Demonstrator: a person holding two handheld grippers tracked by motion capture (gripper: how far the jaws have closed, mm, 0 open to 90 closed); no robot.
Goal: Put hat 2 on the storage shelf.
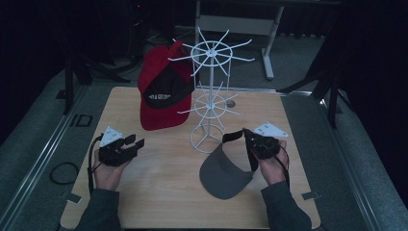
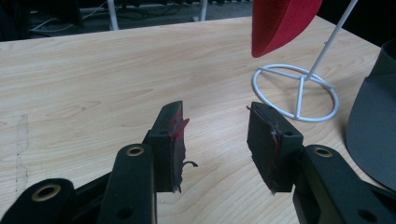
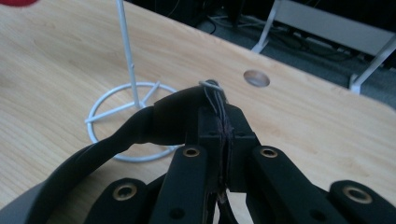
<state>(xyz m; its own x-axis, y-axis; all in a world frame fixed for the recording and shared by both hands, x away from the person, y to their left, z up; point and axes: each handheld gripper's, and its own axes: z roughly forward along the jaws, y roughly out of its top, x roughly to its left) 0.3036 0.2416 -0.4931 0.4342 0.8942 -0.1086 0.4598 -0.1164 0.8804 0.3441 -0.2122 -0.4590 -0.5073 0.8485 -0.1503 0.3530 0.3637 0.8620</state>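
Over wooden table [image 1: 163, 168] — right gripper [image 1: 250, 137] raised, clamping visor [image 1: 223, 173].

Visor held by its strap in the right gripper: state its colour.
Grey visor with black strap; clearest in the high view.

red cap [image 1: 161, 94]: front lettering too small to read; right side partly hidden behind wire rack [image 1: 210, 91]. in the left gripper view, cut by the top edge, brim alone visible.
grey visor [image 1: 225, 171]: strap end hidden between the closed jaws of the right gripper [image 1: 250, 139]; cut off by the right edge in the left gripper view.
person's forearms: cut by the bottom edge.
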